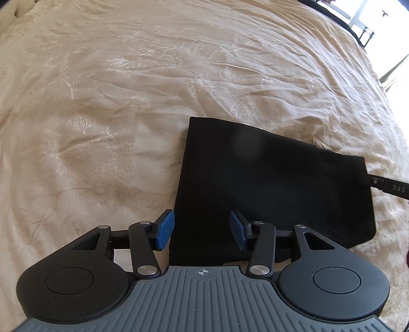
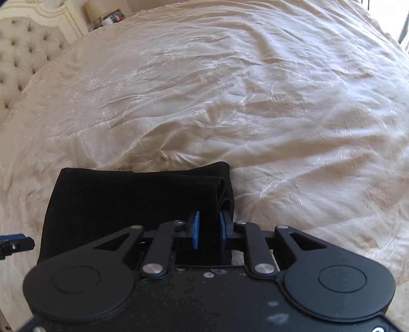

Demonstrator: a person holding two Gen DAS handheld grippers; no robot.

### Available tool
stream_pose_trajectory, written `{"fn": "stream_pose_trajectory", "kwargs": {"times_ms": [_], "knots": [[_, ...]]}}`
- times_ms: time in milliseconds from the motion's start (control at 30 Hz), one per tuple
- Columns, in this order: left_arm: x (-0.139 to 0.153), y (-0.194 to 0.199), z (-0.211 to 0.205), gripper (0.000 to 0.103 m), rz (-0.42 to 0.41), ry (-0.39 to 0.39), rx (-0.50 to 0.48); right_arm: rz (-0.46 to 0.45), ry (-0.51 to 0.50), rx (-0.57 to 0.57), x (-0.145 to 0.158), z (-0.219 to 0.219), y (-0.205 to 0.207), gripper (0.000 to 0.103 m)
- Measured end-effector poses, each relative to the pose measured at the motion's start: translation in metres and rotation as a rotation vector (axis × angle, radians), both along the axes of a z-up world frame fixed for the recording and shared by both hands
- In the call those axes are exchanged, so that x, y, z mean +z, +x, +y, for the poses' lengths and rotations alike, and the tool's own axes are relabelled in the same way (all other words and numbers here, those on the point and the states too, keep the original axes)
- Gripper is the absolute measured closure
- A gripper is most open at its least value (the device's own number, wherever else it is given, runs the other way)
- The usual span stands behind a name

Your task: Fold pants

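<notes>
Black pants (image 1: 271, 184) lie folded into a compact stack on the cream bedspread (image 1: 127, 102). My left gripper (image 1: 202, 231) is open over the stack's near left edge, its blue pads wide apart and holding nothing. In the right wrist view the pants (image 2: 122, 196) show layered edges at their right end. My right gripper (image 2: 207, 229) has its blue pads narrowly apart with black cloth between them at the stack's right end. The right gripper's finger (image 1: 383, 185) reaches the pants' right edge in the left wrist view, and the left gripper's tip (image 2: 15, 244) shows at the left edge.
The bedspread (image 2: 230, 102) is wrinkled and spreads all round. A tufted headboard (image 2: 23, 51) and a nightstand with a lamp (image 2: 102, 12) stand at the far left. A window and dark bed frame (image 1: 363, 23) are at the far right.
</notes>
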State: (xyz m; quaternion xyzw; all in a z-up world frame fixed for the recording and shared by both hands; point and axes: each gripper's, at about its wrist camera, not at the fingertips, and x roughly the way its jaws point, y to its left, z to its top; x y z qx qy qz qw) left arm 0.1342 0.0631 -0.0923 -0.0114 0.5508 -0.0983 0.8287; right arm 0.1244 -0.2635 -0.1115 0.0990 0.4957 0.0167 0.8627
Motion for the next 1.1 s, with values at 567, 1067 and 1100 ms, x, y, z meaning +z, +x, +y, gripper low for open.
{"fn": "stream_pose_trajectory", "kwargs": {"times_ms": [567,1067,1100], "knots": [[-0.004,0.03,-0.062,0.056,-0.076,0.01,-0.165,-0.175,-0.111,0.012,0.027,0.018,-0.002,0.079],[-0.037,-0.006,-0.052,0.032,-0.078,0.149,-0.242,-0.117,-0.317,0.241,-0.024,0.052,-0.043,0.061],[-0.033,-0.002,-0.049,0.032,-0.085,0.136,-0.225,-0.136,-0.291,0.199,-0.016,0.046,-0.042,0.058]]}}
